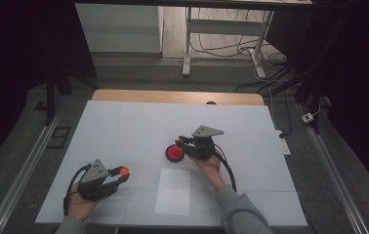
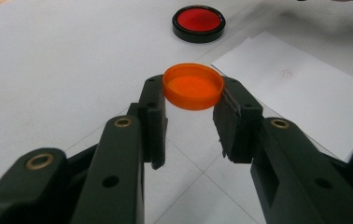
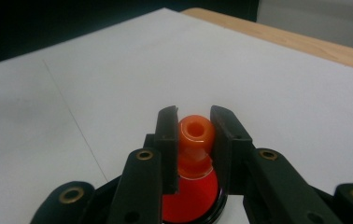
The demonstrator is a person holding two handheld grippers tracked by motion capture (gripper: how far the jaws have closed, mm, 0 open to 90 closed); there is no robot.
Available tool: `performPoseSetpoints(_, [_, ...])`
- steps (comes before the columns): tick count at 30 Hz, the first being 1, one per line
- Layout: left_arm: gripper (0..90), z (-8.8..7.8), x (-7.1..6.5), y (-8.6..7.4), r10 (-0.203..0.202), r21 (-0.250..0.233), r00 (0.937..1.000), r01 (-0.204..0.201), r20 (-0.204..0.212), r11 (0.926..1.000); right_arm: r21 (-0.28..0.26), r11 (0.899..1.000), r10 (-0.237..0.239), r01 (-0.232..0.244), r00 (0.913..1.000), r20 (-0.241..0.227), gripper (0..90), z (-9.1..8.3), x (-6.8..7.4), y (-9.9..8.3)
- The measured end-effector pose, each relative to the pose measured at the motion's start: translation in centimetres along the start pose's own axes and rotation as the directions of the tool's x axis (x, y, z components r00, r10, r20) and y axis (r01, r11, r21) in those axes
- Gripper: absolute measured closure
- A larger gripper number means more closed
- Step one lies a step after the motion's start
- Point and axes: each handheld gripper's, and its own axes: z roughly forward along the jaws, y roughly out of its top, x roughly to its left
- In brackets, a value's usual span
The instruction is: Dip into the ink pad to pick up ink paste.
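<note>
Between the jaws of my left gripper (image 2: 192,100) is a shallow orange cap (image 2: 193,88), gripped by its rim above the white table. From above, this left gripper (image 1: 120,173) sits at the front left with the cap (image 1: 123,170) at its tip. My right gripper (image 3: 194,121) is shut on an orange knobbed piece (image 3: 194,135), whose round top has a hole. Its wide base is on or just above a red pad in a black round case (image 3: 191,203). The high view places the right gripper (image 1: 182,143) at mid table, over that red pad (image 1: 174,154).
A white sheet of paper (image 1: 174,191) lies near the front edge between my hands, and it shows again at the right in the left gripper view (image 2: 300,98). The white table cover (image 1: 124,122) ends at a wooden strip (image 1: 173,96) at the back.
</note>
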Motion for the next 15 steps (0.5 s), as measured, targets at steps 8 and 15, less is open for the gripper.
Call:
performPoseSetpoints(8, [64.9, 0.1, -0.1, 0.0, 0.002, 0.006, 1.0000, -0.002, 0.002, 1.0000, 0.069, 0.997, -0.035, 0.034, 0.9994, 0.010, 72.7, 1.4, 0.6, -0.6])
performPoseSetpoints(15, [64.9, 0.1, 0.0, -0.1, 0.001, 0.006, 1.0000, -0.001, 0.002, 1.0000, 0.101, 0.993, -0.054, 0.052, 0.9984, 0.019, 72.7, 2.0, 0.8, -0.9])
